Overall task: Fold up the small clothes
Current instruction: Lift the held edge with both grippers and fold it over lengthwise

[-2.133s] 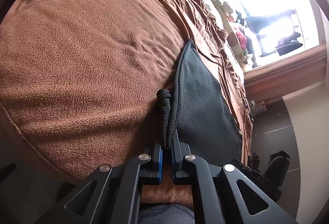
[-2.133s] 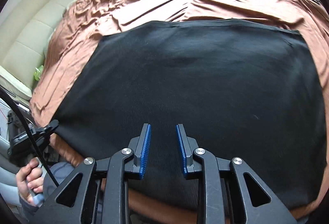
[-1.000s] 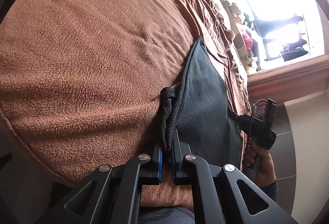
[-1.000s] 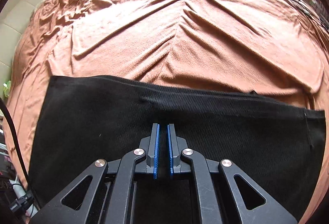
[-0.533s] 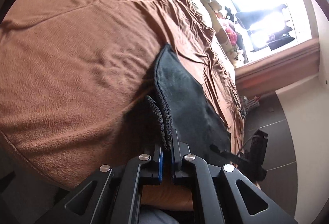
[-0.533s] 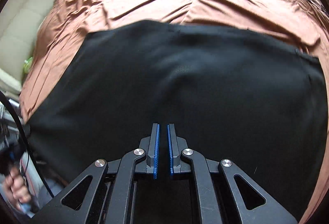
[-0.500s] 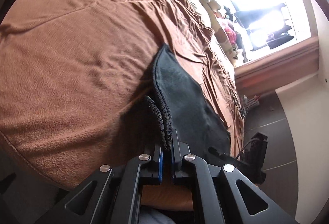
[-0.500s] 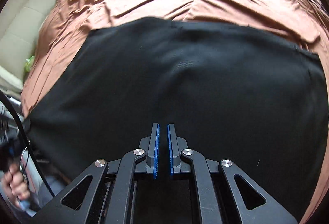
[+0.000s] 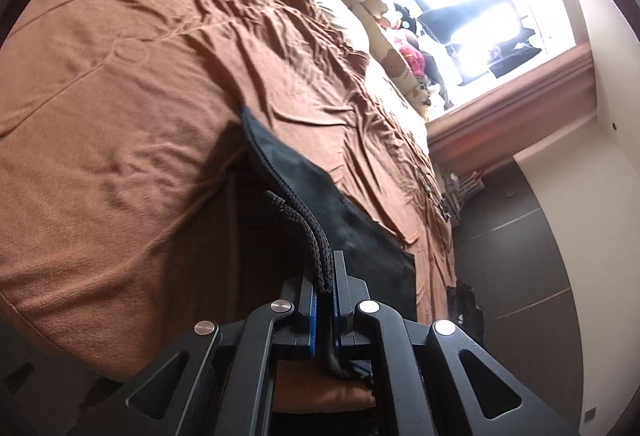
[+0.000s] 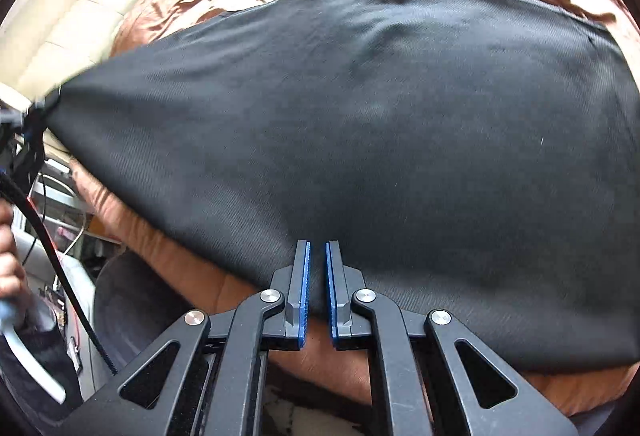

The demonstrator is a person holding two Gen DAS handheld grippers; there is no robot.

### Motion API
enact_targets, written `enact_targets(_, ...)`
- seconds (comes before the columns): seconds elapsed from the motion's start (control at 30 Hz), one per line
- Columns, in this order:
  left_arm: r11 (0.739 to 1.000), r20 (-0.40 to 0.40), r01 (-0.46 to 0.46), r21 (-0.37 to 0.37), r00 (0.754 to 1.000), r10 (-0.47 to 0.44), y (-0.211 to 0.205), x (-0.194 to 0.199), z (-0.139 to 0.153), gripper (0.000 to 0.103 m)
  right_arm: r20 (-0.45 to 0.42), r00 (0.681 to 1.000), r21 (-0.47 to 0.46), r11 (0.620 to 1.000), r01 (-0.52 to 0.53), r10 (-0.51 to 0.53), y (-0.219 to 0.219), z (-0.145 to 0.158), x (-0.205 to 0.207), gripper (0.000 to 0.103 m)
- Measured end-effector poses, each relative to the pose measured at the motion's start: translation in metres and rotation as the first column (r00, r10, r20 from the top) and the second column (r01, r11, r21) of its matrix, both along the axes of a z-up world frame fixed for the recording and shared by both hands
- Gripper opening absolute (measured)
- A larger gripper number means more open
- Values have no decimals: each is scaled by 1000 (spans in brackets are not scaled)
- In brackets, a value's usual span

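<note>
Brown blanket point(image 9: 132, 123) covered pretty much the whole bed, wrinkled all over, with a bright window point(image 9: 472, 7) off at the far end and some stuffed toys point(image 9: 404, 59) piled by it. Cream padded headboard point(image 10: 76, 19) showed in the right wrist view.

Next biggest thing was the black garment point(image 10: 380, 139), spread wide over the blanket and filling most of the right wrist view. Compared with a second ago, when it lay as a flat strip on the near part of the bed, it looked stretched and lifted, with its left corner pulled up to a point. From the left wrist view the cloth also sat clearly higher off the blanket than before, throwing a dark shadow under it.

Left gripper point(image 9: 325, 276) was clamped tight on the bunched knit hem of the garment, same as in the earlier frames. Right gripper point(image 10: 316, 276) had its blue pads point(image 10: 305, 288) pinched on the garment's near edge, which ran down between them; two seconds ago those jaws stood apart above the cloth.

Smallest bit: a hand point(image 10: 9, 268) at the far left edge of the right wrist view, blurry.
</note>
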State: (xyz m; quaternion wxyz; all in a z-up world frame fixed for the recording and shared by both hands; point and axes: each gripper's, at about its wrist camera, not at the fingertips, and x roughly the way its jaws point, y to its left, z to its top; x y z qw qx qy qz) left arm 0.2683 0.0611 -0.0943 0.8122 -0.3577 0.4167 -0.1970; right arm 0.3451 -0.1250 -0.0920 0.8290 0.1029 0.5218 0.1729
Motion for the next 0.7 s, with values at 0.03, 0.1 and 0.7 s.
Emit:
enact_targets(0.03,1000,9,10,2,1000,-10,-5,1,5,5,7,1000,18,1000,-4,4,-1,-1,-3,4)
enact_targets(0.1,1000,22,28,4,999,-28,-15,3,14,5,11,1000,36,999,-6,6,-2,-4,-9,4)
enact_targets(0.7,960,129,274,61,951,-280,-152,18,85,5,121,979,194,971,138,-163,-110,31,-56,30)
